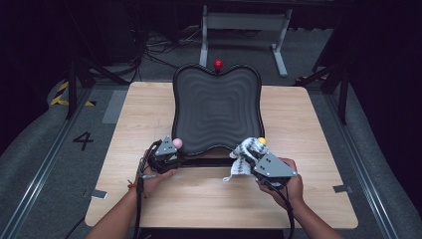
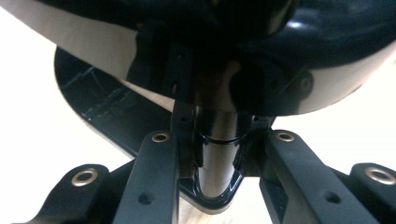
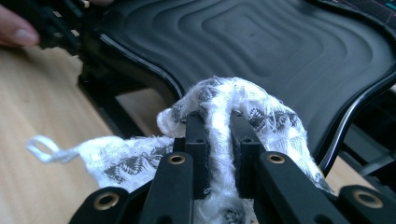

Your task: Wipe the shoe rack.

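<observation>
1. Your left gripper (image 1: 166, 152) sits at the near left corner of the black chair seat (image 1: 217, 107), its pink marker ball (image 1: 176, 143) on top. In the left gripper view its jaws are closed around a glossy black post (image 2: 215, 154) under the seat, pads pressed on either side of it. The seat's underside hangs just above the jaws, and a black base bar (image 2: 116, 116) runs off to their left across the wooden table (image 1: 149, 194).

2. Between your two grippers, a dark bar (image 1: 209, 162) lies on the table just in front of the seat's near edge.

3. Your right gripper (image 1: 259, 159) is at the seat's near right corner, grey three-cornered plate (image 1: 272, 167) on top and a yellow marker ball (image 1: 262, 141) just ahead of it. Its jaws are pinched on a white and grey patterned cloth (image 3: 219, 107): the fabric is bunched up over the jaw tips and squeezed in the narrow gap between them.

4. The cloth trails off to the left of the right jaws, ending in a small white loop (image 3: 44, 149) over the table. Beyond the jaw tips lies the ribbed top of the seat, and its raised rim curves round to their right.

5. In the right gripper view, your left hand (image 3: 16, 30) shows at the far left, beside the seat's edge.
</observation>
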Motion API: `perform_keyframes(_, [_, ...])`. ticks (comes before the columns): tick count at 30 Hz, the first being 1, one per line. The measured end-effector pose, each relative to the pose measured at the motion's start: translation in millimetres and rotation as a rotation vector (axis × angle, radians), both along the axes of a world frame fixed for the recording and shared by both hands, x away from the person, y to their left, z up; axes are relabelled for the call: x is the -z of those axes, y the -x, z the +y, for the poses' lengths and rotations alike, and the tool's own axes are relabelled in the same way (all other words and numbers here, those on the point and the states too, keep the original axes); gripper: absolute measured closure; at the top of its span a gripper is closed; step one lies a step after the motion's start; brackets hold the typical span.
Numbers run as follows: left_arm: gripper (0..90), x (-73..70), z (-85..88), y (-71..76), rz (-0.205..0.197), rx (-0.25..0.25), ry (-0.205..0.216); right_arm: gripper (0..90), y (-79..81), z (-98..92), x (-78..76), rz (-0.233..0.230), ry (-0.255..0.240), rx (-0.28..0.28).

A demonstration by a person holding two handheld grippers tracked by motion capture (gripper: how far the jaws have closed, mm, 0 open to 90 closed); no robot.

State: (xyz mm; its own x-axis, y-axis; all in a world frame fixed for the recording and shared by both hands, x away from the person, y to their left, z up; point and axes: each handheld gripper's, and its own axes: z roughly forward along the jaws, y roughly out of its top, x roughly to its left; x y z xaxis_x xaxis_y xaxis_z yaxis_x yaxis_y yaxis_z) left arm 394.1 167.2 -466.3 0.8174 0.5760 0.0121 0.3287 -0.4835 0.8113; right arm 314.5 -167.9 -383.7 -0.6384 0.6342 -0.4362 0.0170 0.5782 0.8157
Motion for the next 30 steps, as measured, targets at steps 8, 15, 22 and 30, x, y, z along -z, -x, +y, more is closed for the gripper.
perform_keyframes(8, [74.1, 0.6, -6.7, 5.1, 0.004, 0.045, 0.011, 80.7, -18.3, 14.1, 6.1, 0.015, 0.056, -0.005])
perform_keyframes(15, [74.1, 1.5, -8.6, 6.5, 0.008, 0.069, 0.019, 80.6, -19.8, 21.4, 4.6, 0.025, 0.065, -0.041])
perform_keyframes(22, [74.2, 2.4, -10.2, 8.2, 0.011, 0.082, 0.029, 80.5, -26.7, 50.6, 4.8, 0.047, 0.066, -0.105])
perform_keyframes(30, [74.2, 3.8, -12.2, 9.5, 0.003, 0.086, 0.04, 80.2, -30.6, 67.8, 3.1, 0.043, 0.058, -0.124])
